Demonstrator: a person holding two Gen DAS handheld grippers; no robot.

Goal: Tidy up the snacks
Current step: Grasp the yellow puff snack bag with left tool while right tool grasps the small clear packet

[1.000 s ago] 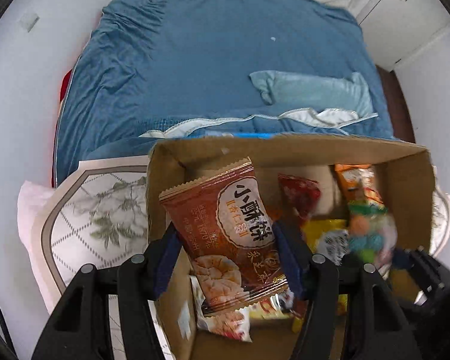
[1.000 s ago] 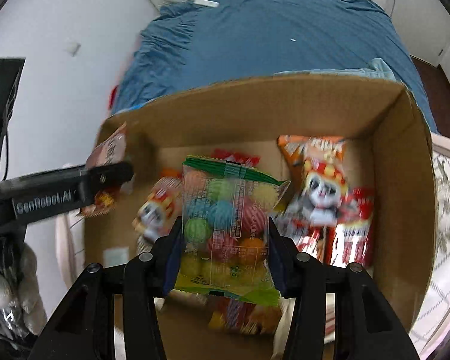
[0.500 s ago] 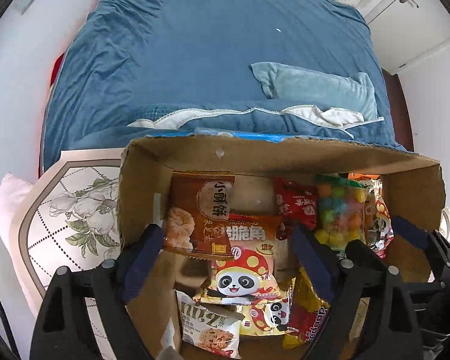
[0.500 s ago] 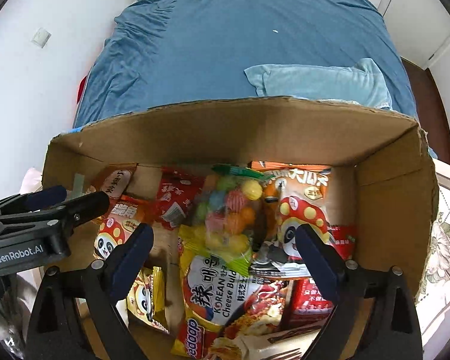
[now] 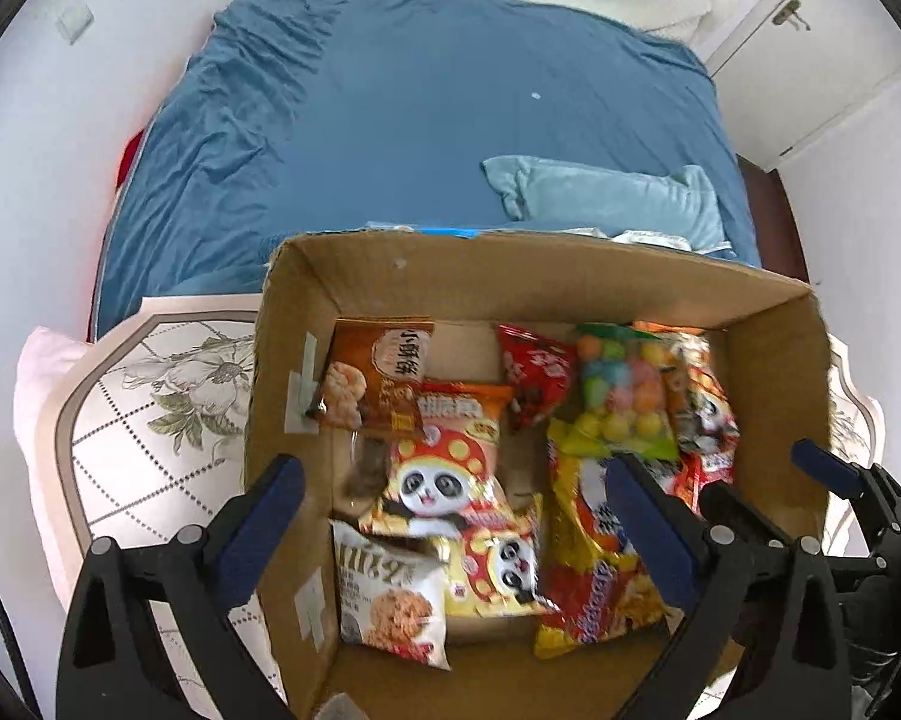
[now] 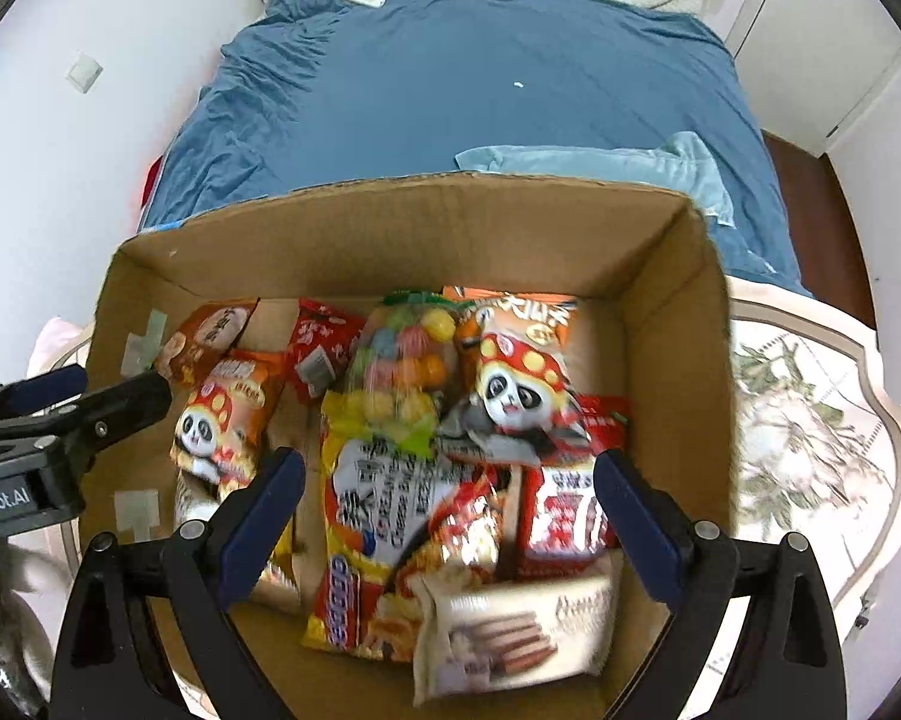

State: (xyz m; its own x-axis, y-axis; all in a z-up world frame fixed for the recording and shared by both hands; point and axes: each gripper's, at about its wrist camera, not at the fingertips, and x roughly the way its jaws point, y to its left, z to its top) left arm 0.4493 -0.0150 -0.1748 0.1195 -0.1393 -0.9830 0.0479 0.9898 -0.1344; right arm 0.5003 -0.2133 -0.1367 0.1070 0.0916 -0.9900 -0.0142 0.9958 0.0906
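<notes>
An open cardboard box [image 5: 510, 276] [image 6: 426, 222] holds several snack packets. The brown cracker packet [image 5: 378, 372] [image 6: 207, 336] lies at the box's back left. The clear bag of coloured candy balls [image 5: 621, 390] [image 6: 405, 354] lies at the back, right of a red packet [image 5: 534, 372]. Panda packets [image 5: 444, 474] [image 6: 519, 378], a yellow noodle packet [image 6: 384, 516] and a cookie packet [image 5: 387, 594] fill the rest. My left gripper [image 5: 456, 510] is open and empty above the box. My right gripper [image 6: 447, 498] is open and empty above the box.
The box stands on a floral-patterned table [image 5: 150, 408] [image 6: 810, 420]. Behind it is a bed with a blue sheet [image 5: 420, 108] and a light blue pillow [image 5: 612, 198]. A white cupboard door [image 5: 810, 30] stands at the back right.
One second ago the left gripper held the brown packet and the right held the candy bag. Both opened and dropped them in the box. Both grippers have since drawn back and up.
</notes>
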